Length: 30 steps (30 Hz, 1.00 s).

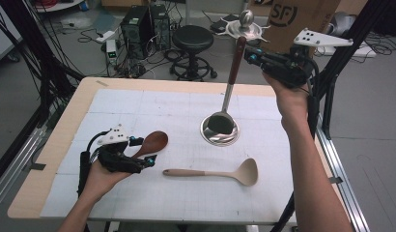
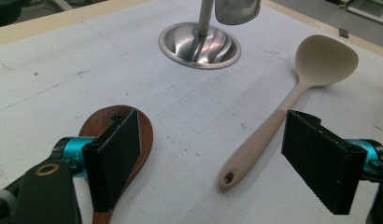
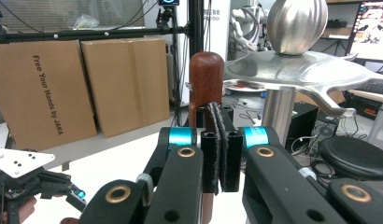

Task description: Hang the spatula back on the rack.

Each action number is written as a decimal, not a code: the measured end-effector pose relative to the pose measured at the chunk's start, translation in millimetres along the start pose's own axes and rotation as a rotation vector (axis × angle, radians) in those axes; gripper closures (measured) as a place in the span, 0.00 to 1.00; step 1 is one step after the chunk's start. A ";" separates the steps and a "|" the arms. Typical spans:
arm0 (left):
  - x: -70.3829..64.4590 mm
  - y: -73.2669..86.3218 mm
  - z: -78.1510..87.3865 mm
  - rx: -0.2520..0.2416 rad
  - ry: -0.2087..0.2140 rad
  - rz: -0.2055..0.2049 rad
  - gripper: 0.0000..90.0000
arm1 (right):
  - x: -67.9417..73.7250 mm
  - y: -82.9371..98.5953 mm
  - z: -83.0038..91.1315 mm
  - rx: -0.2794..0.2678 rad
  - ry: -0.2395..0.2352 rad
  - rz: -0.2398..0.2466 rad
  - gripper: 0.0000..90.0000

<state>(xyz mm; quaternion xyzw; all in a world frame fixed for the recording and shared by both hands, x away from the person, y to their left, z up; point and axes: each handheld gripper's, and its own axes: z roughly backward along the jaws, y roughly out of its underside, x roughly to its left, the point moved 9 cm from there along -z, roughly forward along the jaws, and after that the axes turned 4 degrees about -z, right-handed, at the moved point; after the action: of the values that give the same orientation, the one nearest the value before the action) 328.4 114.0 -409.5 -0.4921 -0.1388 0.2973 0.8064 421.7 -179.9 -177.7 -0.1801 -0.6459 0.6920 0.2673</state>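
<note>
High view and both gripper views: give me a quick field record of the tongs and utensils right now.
right tongs: shut on ladle by its wooden handle, bowl over the rack base
left tongs: open, low over the mat
wooden spoon: flat, at the left tongs
beige spoon: flat, untouched
rack top: nothing hanging

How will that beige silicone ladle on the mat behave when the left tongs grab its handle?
The beige silicone ladle probably lifts light. Its bowl may droop, bowl-heavy. The matte handle likely won't slip between the open left tongs, and lying flat, it shouldn't roll.
</note>
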 end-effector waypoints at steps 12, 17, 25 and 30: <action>-0.9 -0.2 -0.1 -0.004 -0.001 0.006 0.22 | 3.2 -1.4 -4.2 -0.016 -0.007 -0.004 0.99; -0.3 -0.2 0.6 -0.003 -0.004 0.002 0.21 | 4.6 -1.7 -8.4 -0.019 -0.009 -0.004 0.99; -0.2 -0.8 0.9 -0.009 -0.002 0.004 0.21 | 7.9 -2.6 -17.1 -0.018 -0.009 0.000 0.99; -0.2 -0.6 0.5 -0.007 -0.002 0.004 0.21 | 8.9 -2.8 -21.3 -0.018 -0.005 0.002 0.99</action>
<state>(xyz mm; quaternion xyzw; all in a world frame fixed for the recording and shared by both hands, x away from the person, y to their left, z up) 328.2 114.1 -408.6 -0.4950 -0.1397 0.2987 0.8039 427.7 -157.5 -176.2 -0.1816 -0.6524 0.6871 0.2633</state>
